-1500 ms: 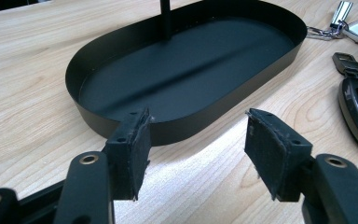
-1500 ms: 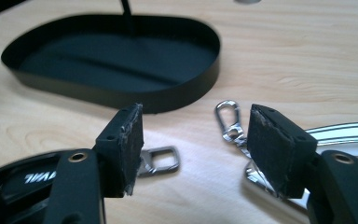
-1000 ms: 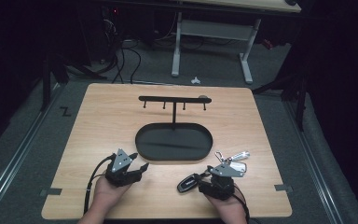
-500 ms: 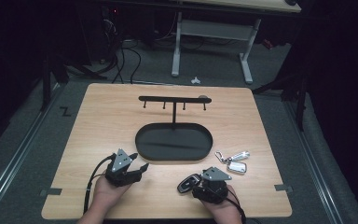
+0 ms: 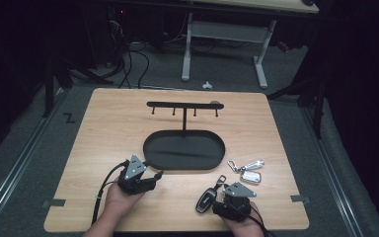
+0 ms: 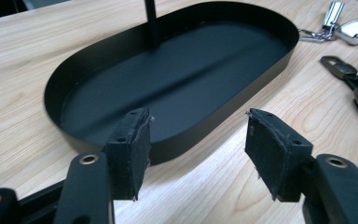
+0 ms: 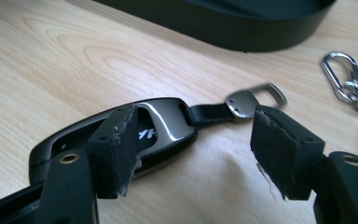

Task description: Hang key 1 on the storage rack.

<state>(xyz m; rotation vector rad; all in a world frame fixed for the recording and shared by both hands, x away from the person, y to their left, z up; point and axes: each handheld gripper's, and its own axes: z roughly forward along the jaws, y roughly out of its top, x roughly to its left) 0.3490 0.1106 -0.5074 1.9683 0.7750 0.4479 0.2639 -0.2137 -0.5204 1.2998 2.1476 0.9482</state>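
Observation:
A black car key fob (image 7: 163, 128) with a short strap and metal loop lies flat on the wooden table (image 5: 103, 128). My right gripper (image 7: 196, 149) stands open just behind it; the fob sits beside the left jaw and the pads press on nothing. In the high view the fob (image 5: 206, 200) lies left of my right gripper (image 5: 225, 195) near the front edge. A silver key set (image 5: 249, 173) lies just beyond. My left gripper (image 6: 196, 149) is open and empty, facing the black oval tray (image 6: 177, 70). In the high view my left gripper (image 5: 152, 174) is at the tray's near left rim.
A black rack with several hooks (image 5: 184, 105) rises on a post from the oval tray (image 5: 150, 148) in the table's middle. A silver carabiner (image 7: 349, 88) lies to the right of the fob's strap. Desk legs and cables stand on the floor behind the table.
My right gripper has drawn back from the silver key set toward the near edge and now sits behind the black fob. The left gripper has not moved.

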